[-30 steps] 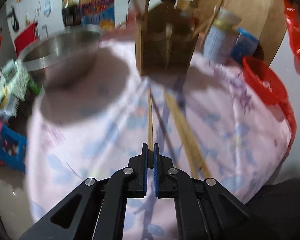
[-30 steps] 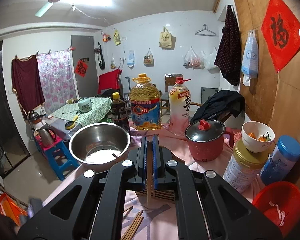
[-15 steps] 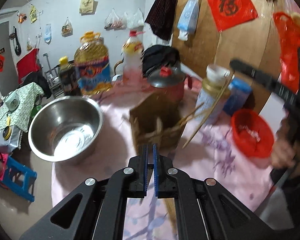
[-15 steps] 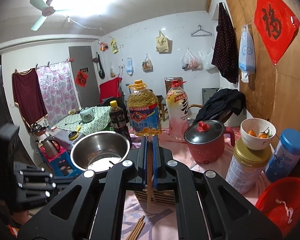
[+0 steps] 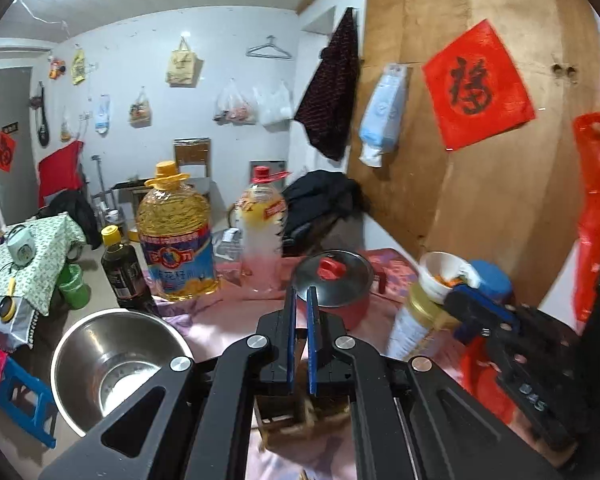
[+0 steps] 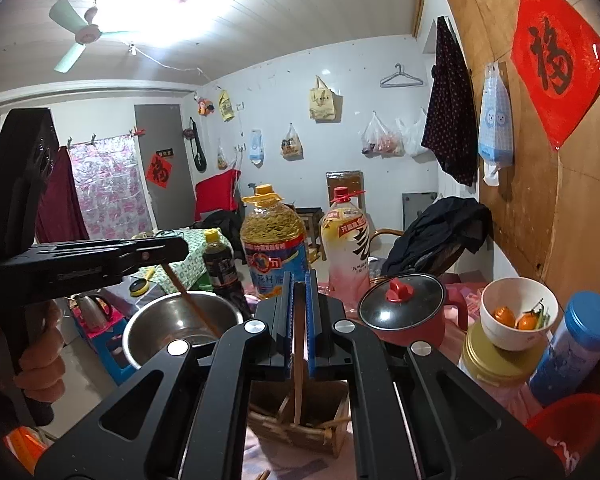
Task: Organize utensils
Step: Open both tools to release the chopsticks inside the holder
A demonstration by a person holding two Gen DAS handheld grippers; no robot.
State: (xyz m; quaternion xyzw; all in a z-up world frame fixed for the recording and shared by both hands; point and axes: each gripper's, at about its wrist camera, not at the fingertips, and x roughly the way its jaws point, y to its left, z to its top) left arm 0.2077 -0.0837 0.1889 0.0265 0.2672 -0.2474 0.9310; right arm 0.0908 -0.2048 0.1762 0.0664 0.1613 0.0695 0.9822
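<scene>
— So why is she holding the right gripper (image 6: 299, 334) straight above that square wooden utensil holder (image 6: 300, 420)?

— Because the thin wooden chopstick (image 6: 298, 364) pinched between its blue pads hangs almost upright, its lower end already inside the box just below the fingers. I'd say she lines it up like that so it drops in standing, not across the rim. A few sticks already lean in there.

— And the left gripper (image 6: 156, 250)?

— Off to the right tool's left and a little higher. From the right wrist view a second wooden chopstick (image 6: 192, 304) slants down out of its tip toward the round steel bowl (image 6: 180, 320), so it looks clamped on that one — though from its own camera the blue pads (image 5: 289, 344) stand a narrow gap apart and I can't make out the stick between them. The holder (image 5: 286, 420) sits directly under those fingers too.

— Both over the same box, then.

— Seems so; one stick each, waiting its turn, I'd guess. The slanted one needs tipping upright first or it may catch the box edge.

— Anything in the way?

— The red pot with the glass lid (image 6: 404, 312) sits just beyond the right fingers, the yellow oil bottle (image 6: 274, 248) farther ahead — neither is over the box. More chopsticks (image 6: 264, 475) lie on the pink cloth near the tool's base.
</scene>
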